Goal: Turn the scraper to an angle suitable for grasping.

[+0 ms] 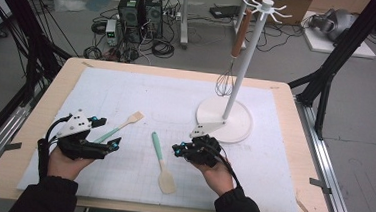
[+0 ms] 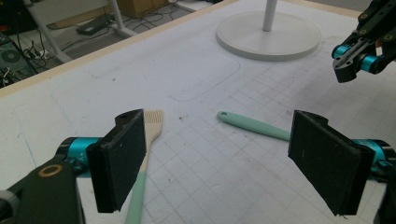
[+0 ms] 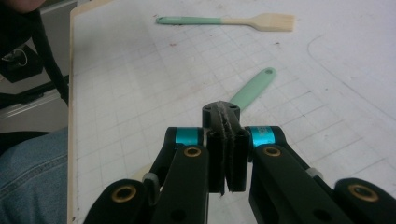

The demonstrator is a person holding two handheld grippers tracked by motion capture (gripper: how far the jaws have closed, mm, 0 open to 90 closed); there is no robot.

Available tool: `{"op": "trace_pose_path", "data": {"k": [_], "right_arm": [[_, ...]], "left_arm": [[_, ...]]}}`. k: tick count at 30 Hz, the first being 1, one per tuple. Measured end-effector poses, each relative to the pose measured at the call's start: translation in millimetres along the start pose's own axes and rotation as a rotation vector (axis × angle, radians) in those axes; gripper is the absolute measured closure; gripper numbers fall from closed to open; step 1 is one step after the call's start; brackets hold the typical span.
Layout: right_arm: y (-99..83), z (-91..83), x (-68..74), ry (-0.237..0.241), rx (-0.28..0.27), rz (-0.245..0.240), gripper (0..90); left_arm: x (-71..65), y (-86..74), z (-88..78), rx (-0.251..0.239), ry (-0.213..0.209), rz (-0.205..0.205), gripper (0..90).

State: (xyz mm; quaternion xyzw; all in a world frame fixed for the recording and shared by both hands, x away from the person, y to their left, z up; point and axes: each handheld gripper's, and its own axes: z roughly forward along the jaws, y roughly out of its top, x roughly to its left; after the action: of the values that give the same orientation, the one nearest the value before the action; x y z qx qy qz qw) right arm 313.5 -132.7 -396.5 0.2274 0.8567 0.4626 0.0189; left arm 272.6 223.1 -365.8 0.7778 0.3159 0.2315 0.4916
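Observation:
Two utensils lie on the white mat (image 1: pixel 127 89). One is a slotted wooden turner (image 1: pixel 122 126) with a mint handle; the other is a mint-handled spatula (image 1: pixel 162 162) with a cream head. My left gripper (image 1: pixel 110 133) rests at the near left, open, its jaws wide apart with nothing between them. In the left gripper view the turner (image 2: pixel 150 128) runs past the left pad (image 2: pixel 119 158), and the spatula handle (image 2: pixel 254 126) lies ahead. My right gripper (image 1: pixel 177 149) is shut and empty, hovering just right of the spatula. In the right gripper view its joined tips (image 3: pixel 225 116) sit over the handle (image 3: pixel 254 86).
A white hook stand (image 1: pixel 225 119) rises at the back right of the mat. A whisk (image 1: pixel 226 81) with a brown handle hangs from it. The wooden table edge (image 1: pixel 24 124) frames the mat. Cables and computer boxes (image 1: pixel 140 10) sit on the floor beyond.

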Motion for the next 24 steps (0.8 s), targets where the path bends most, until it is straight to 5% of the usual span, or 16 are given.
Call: {"op": "trace_pose_path", "data": {"k": [24], "right_arm": [[-3.2,39.3,11.1,0.070,0.074,-0.008,89.1]], "left_arm": [[0.3,-0.7,0.4,0.004,-0.006,-0.002,19.6]]}}
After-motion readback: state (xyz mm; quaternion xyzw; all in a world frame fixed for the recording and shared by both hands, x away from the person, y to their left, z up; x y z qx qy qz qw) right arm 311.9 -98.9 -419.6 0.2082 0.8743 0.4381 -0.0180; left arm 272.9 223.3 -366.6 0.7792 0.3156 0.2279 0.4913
